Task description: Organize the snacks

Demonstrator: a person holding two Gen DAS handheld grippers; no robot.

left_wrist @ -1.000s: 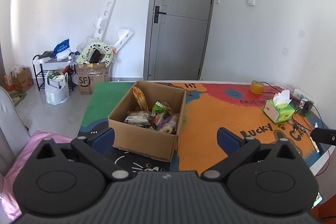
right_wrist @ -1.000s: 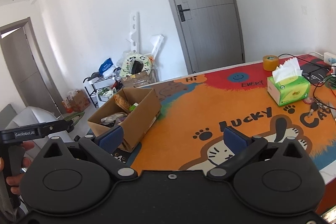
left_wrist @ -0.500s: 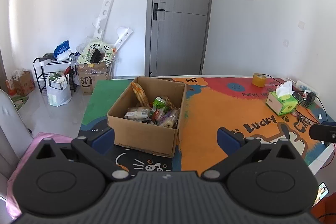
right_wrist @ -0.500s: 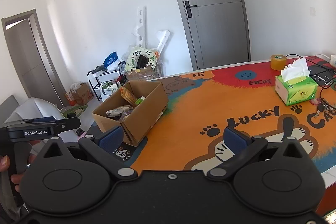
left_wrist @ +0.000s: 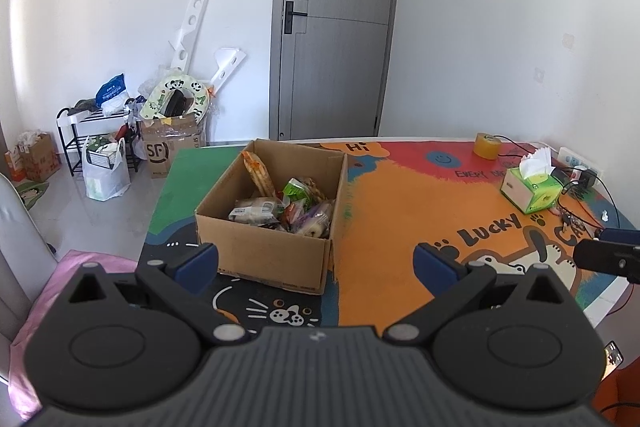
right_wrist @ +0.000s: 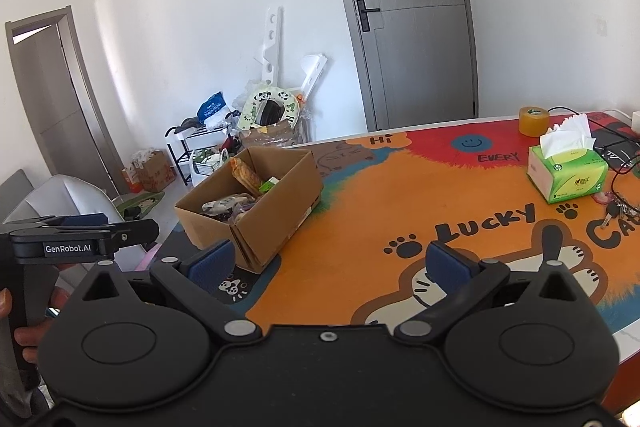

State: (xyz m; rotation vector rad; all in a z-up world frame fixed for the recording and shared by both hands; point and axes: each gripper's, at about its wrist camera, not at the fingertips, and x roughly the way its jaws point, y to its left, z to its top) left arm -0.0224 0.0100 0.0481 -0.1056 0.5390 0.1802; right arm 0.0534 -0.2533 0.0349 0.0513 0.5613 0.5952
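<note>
Snacks (left_wrist: 280, 207) in 1 cardboard box (left_wrist: 264, 255), 2 grippers' jaws spread, empty.

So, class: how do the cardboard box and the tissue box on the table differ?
The cardboard box is brown, larger and open-topped, with snacks inside; the tissue box is green, smaller and closed, with a tissue sticking out. Both sit on the colourful mat.

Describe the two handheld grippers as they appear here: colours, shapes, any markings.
Both are matte black. The left gripper and right gripper each have two angled arms ending in blue pads, two large round housings with silver pivot pins, and a ribbed centre body. Seen from the right wrist camera, the left unit's side bears a white "GenRobot.AI" label above a pistol-style handle. No cables or sleeves are visible.
</note>
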